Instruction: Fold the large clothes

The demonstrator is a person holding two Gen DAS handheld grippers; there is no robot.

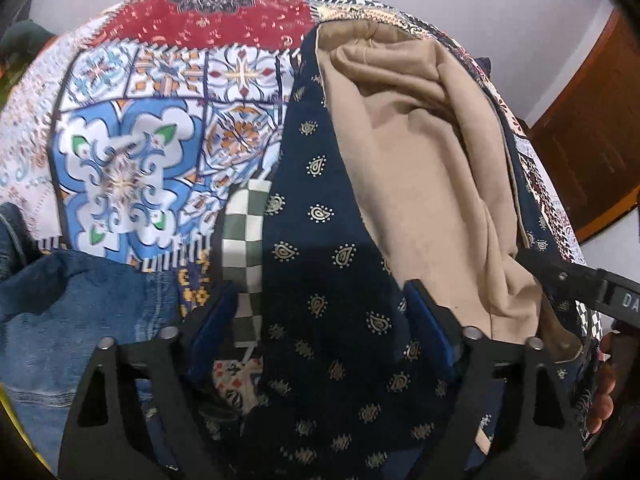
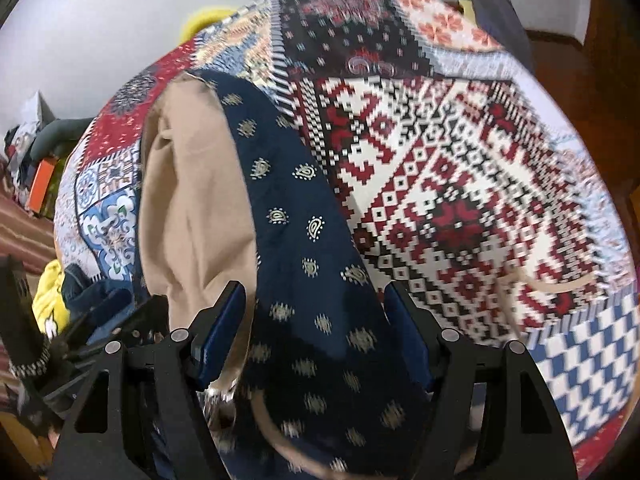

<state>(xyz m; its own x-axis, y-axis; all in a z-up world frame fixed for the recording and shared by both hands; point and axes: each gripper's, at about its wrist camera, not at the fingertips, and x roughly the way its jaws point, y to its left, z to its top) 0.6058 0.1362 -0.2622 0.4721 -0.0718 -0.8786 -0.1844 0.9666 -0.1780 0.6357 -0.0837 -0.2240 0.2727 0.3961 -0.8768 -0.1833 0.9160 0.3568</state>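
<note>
Your widest surface is the patchwork bedspread [image 1: 132, 128], spreading beyond both sets of fingers and covering most of what lies ahead of them; from the right wrist view its red, white and black cross-stitch panel [image 2: 460, 208] runs off the right finger's outer side. On it lies the navy paisley garment [image 1: 320, 264], with its tan lining [image 1: 416, 168] turned up and rumpled. That garment runs straight out from between the fingers of your left gripper [image 1: 320, 320], and the tan lining sits ahead of and outside its right finger. Your left fingers stand apart with the navy cloth filling the gap; whether they pinch it cannot be told. Your right gripper [image 2: 316, 320] shows the same: fingers spread, the navy cloth passing between them, tan lining beside the left finger, grip uncertain. Blue denim clothing [image 1: 64, 312] is bunched outside your left gripper's left finger. A narrow green-and-white checked strip [image 1: 244, 248] lies just ahead of that finger, beside the navy cloth.
</note>
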